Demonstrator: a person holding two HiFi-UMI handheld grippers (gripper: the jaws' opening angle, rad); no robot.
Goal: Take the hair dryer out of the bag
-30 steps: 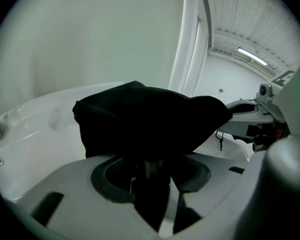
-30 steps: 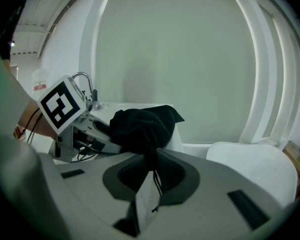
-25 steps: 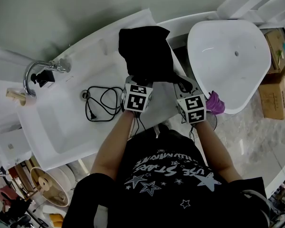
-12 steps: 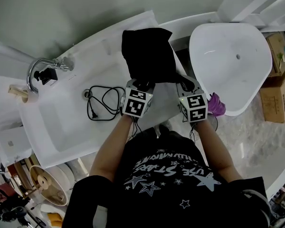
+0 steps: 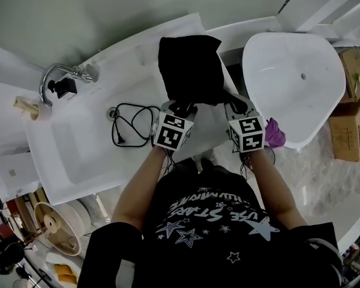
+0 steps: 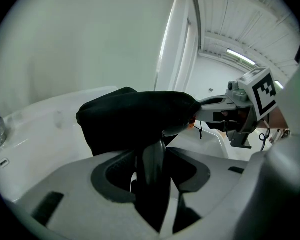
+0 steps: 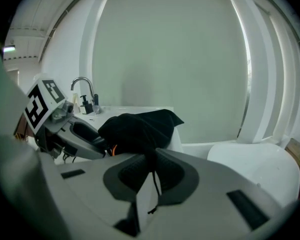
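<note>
The left gripper's (image 5: 181, 105) jaws clamp the hair dryer's (image 6: 152, 169) dark handle, protruding from the black bag (image 5: 189, 65) on the table (image 5: 207, 125). The right gripper's (image 5: 235, 104) jaws pinch the bag's edge. The cord (image 5: 129, 125) lies in the sink (image 5: 72, 155).

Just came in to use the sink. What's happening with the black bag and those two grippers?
A person at the white sink works a gripper in each hand on a black bag beside the basin. The right gripper pinches the bag's edge; the left gripper is clamped on a dark handle, apparently the hair dryer's, poking out of it. A black cord lies in the sink; no dryer body shows yet.
</note>
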